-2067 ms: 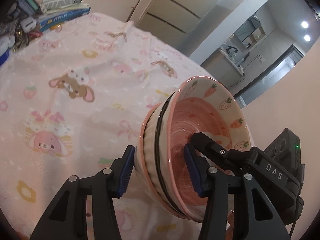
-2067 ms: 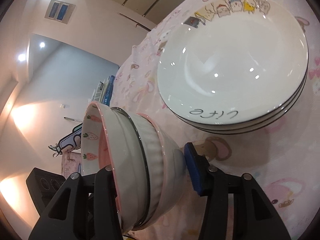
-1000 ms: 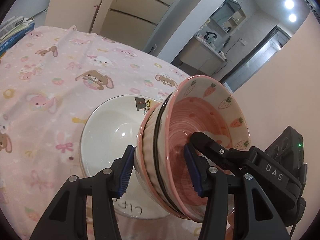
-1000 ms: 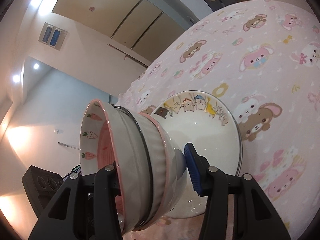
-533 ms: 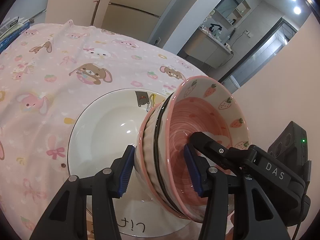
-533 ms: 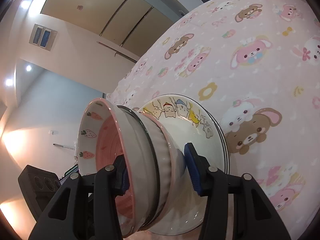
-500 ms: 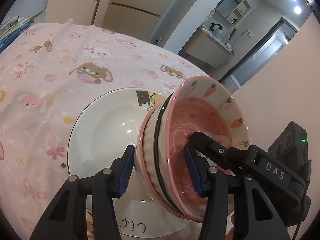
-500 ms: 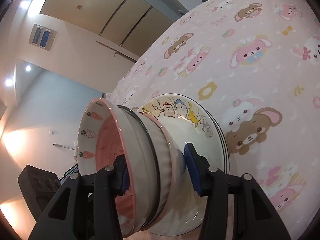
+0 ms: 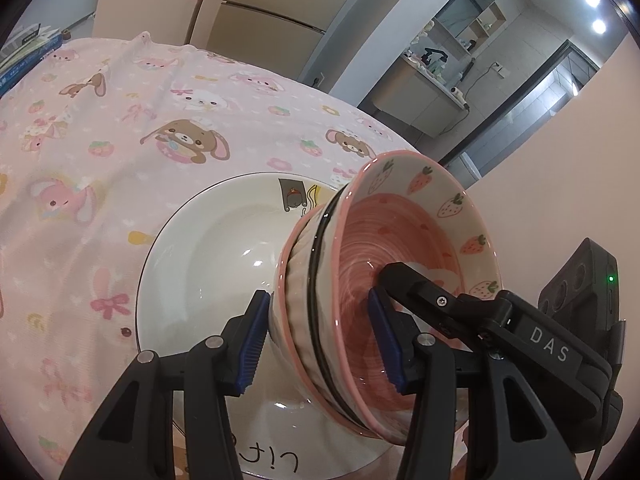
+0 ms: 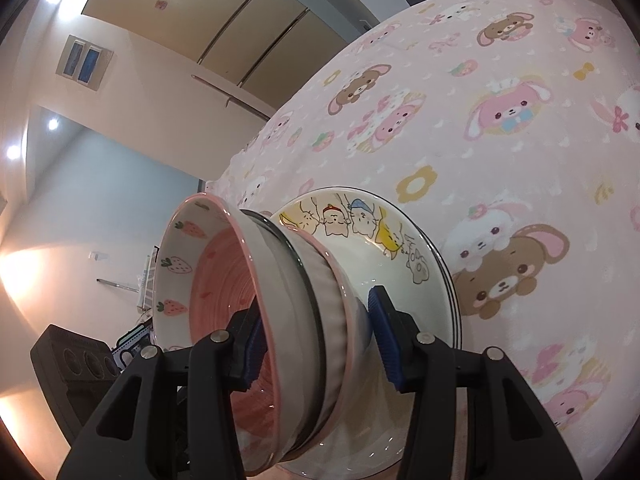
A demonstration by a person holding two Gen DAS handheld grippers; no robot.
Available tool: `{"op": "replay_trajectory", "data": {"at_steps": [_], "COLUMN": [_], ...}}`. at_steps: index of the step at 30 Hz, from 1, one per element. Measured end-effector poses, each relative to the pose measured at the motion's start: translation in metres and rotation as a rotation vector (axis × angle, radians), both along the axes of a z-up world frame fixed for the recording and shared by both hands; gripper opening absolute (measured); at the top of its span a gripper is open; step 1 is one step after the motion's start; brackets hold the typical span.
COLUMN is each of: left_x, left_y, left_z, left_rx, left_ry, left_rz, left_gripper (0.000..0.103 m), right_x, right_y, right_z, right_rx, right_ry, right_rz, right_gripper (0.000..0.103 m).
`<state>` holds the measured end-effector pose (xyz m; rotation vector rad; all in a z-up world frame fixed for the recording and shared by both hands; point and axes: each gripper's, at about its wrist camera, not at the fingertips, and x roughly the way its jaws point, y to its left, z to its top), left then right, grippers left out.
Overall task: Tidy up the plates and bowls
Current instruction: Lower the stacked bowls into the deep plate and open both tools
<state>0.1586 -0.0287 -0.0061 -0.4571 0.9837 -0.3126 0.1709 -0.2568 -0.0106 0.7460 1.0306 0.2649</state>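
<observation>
**Over the plates: the bowl stack comes in low**

Above the pink cartoon tablecloth [image 9: 120,128], I am carrying a nested stack of bowls [image 9: 320,280] with both tools, and the picture has changed fast. Two seconds back my left camera saw only cloth under the bowls; a second ago the stack of plates [image 9: 208,256] slid into view, and now it fills the space right behind and beneath the bowls. So the carry is nearly over, I judge, and the set-down onto the top plate is the step in hand.

The left gripper [image 9: 320,340] is clamped across the wall of the stack, one blue pad on the ribbed outside, the other inside the strawberry bowl [image 9: 420,240]. The right gripper [image 10: 316,344] bites the opposite wall the same way (its black body shows at the right of my left view). The bowls ride tilted, mouths to the side, not level.

Whether the lowest bowl already touches the plate I cannot tell.

Around me: books [image 9: 28,52] at the far edge of the cloth, well apart. Nothing lies on the top plate. The real risk, I reckon, is that tilt: releasing before the stack sits flat could let the bowls slide.
</observation>
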Motion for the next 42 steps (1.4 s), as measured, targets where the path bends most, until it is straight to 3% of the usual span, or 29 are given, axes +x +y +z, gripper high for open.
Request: {"op": "replay_trajectory", "data": {"at_steps": [7,19,25,29,30,32,37,42], "left_x": [0.0,-0.005,-0.016,-0.018,-0.019,-0.024,-0.043,-0.067], "left_y": [0.005,0.007,0.008,0.014,0.015,0.016,0.017,0.022], "left_z": [-0.003,0.002,0.022,0.029,0.032,0.04,0.063,0.083], "left_rx": [-0.029,0.013,0.101,0.116,0.125,0.161,0.23,0.286], "left_ry": [0.012,-0.009,-0.112,-0.139,-0.149,-0.195,-0.337,-0.465], "left_rz": [0.0,-0.011,0.014,0.03,0.035,0.044,0.075,0.175], "left_gripper": [0.053,0.053,0.053,0.054,0.057,0.076,0.086,0.087], "right_x": [0.001,0.0,-0.002,-0.003,-0.004,-0.006,-0.016,-0.032], "right_y": [0.005,0.009,0.007,0.005,0.005,0.003,0.0,-0.006], "right_z": [0.007,0.01,0.021,0.036,0.039,0.043,0.057,0.077], "right_rx": [-0.048,-0.083,-0.096,-0.136,-0.142,-0.151,-0.218,-0.32], "right_ry": [0.006,0.007,-0.039,-0.093,-0.101,-0.114,-0.167,-0.268], "right_rz": [0.021,0.036,0.033,0.027,0.027,0.028,0.012,-0.027], "right_gripper": [0.047,0.047,0.047,0.047,0.047,0.047,0.047,0.05]}}
